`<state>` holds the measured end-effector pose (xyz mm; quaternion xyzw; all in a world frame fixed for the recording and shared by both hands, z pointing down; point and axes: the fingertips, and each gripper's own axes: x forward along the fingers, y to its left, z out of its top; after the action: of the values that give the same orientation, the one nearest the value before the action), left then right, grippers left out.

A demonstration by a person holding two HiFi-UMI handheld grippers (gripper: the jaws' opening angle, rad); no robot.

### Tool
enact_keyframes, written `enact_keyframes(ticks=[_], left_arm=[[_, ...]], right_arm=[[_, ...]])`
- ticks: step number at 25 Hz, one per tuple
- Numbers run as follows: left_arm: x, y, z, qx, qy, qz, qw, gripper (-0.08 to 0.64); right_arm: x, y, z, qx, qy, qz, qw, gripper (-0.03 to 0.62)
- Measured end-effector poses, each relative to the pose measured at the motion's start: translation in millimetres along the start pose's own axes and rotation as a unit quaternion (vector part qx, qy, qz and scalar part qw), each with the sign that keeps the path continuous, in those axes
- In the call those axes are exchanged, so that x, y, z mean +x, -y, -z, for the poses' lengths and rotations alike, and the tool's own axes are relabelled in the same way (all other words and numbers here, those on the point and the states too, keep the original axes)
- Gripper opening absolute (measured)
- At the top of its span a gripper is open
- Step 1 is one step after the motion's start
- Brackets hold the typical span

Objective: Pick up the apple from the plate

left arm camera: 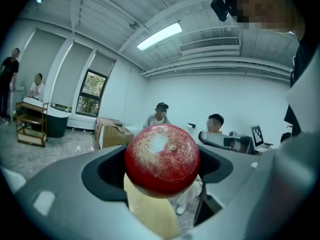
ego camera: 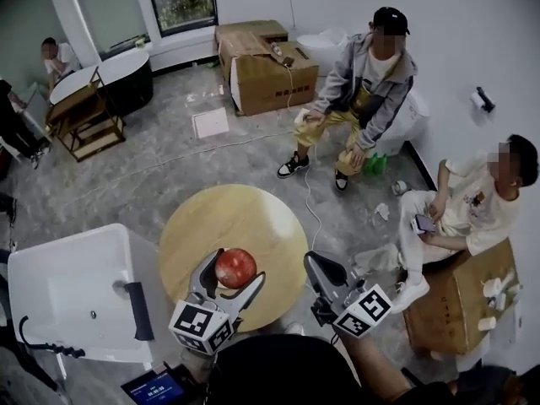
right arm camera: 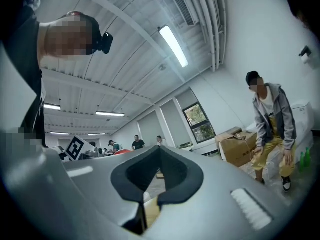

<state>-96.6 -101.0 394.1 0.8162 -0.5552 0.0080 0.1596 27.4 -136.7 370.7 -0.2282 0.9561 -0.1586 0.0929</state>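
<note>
I am holding my left claw [ego camera: 237, 268] over the near edge of the round wooden surface [ego camera: 253, 213], and its jaws are clamping the apple [left arm camera: 161, 159] from both sides. The apple is sitting squarely between the dark pads, red and speckled with a pale patch on top, bulging above and below the jaws, and it is hanging clear above the surface rather than resting on it. My left gripper view is showing the pale wood of the surface directly beneath the fruit. My right claw [right arm camera: 158, 151] is hovering just off the surface's near right edge, apart from the apple, with its jaws drawn together at the tips and nothing between them. The marker cube [ego camera: 201, 326] of my left claw is sitting at the surface's near rim, close to my body. A white tub [ego camera: 67, 281] is standing just left of the surface, and two people are sitting on the floor side beyond it.
</note>
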Motion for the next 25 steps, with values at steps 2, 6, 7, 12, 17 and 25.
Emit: enact_keyframes(ticks=[2,6,7,12,17,25], left_arm=[[-12,-10,1,-0.005,0.003,-0.022,0.9997,0.423],[-41,-30,4,-0.022,0.014,-0.068,0.9974,0.423],[-49,-35,5,-0.025,0.017,-0.076,0.9967,0.423],[-84,-55,4,-0.038,0.029,-0.113,0.9924,0.423],[-104,-66,12,-0.046,0.038,-0.134,0.9892,0.423],[-106,-74,11,-0.050,0.041,-0.134,0.9889,0.423]], right_arm=[[15,-10,4,-0.001,-0.010,-0.025,1.000,0.005],[43,-34,16,0.001,-0.030,-0.076,0.997,0.005],[49,-41,18,0.002,-0.034,-0.086,0.996,0.005],[76,-71,31,0.004,-0.053,-0.129,0.990,0.005],[87,-88,45,0.003,-0.061,-0.152,0.986,0.005],[95,-91,49,0.000,-0.068,-0.155,0.986,0.005]])
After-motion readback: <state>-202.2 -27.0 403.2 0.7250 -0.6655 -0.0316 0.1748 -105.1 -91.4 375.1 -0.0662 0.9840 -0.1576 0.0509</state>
